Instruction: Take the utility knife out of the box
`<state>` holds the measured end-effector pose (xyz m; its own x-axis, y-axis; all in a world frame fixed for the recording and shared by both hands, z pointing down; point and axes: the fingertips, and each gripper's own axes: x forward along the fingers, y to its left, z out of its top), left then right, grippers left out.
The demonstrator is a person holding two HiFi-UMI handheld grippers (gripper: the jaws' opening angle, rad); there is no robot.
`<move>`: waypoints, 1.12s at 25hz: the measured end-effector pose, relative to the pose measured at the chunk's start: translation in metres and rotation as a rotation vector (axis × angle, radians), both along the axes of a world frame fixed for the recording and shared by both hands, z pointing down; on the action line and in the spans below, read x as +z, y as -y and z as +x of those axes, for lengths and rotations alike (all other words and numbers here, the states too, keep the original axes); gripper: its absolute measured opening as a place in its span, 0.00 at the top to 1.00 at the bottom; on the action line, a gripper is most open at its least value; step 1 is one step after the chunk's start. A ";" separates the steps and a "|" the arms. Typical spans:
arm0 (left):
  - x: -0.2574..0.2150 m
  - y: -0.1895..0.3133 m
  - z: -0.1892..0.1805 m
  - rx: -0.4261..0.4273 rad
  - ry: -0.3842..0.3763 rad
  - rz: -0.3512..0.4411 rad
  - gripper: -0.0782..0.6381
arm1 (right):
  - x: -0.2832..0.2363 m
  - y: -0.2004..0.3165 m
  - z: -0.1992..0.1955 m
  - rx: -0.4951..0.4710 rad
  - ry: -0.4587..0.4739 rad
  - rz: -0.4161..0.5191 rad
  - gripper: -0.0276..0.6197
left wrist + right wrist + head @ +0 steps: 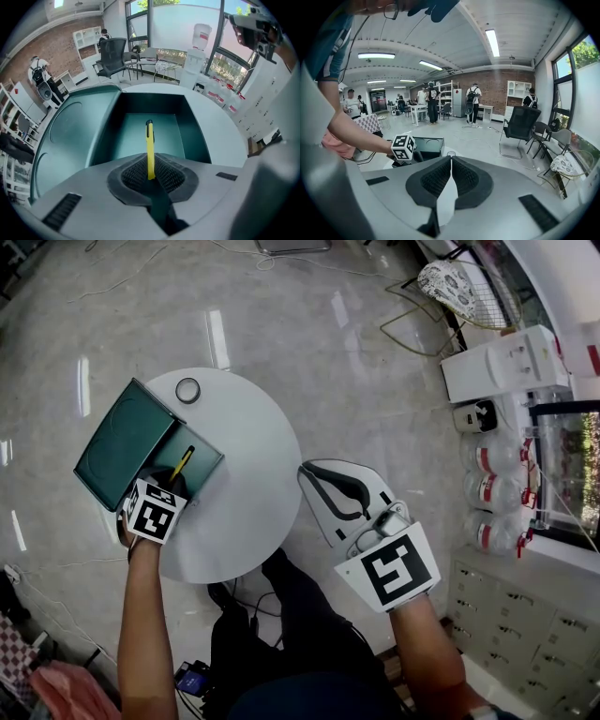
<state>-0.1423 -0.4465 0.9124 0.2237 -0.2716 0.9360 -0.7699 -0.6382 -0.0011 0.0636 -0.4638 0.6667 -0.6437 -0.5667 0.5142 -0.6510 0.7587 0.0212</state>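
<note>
While the left tongs (174, 474) are pointed steeply down into the open dark green box (111, 454), the near end of the yellow utility knife (182, 463) is seen pinched between their ribbed black pads (133, 174). In the left gripper view the utility knife (150, 146) is shown running straight away from the left tongs (150, 176) along the middle of the box's deeper half, its black tip directed at the far wall of the box (152, 102). Whether the knife is resting on the box floor or is raised off it cannot be told. The lid half is laid open flat to the left. The box is placed at the left side of a round white bench (251, 486), and a small ring-shaped object (188, 390) is seen on the bench just beyond the box.

The right tongs (313, 471) are held off the bench's right edge, above the floor, well apart from the box. In the right gripper view the right tongs (451, 162) are pressed together at the tips with nothing between them.
</note>
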 end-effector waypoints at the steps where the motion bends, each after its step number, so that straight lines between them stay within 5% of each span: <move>1: -0.001 0.000 0.000 -0.005 -0.003 0.001 0.81 | -0.002 0.000 0.000 -0.001 0.000 0.002 0.90; 14: -0.061 -0.011 -0.004 -0.040 -0.081 0.061 0.82 | -0.047 -0.012 -0.019 -0.006 0.009 0.050 0.90; 28: -0.214 -0.043 -0.030 -0.023 -0.127 0.240 0.82 | -0.141 -0.049 -0.051 -0.030 0.028 0.141 0.90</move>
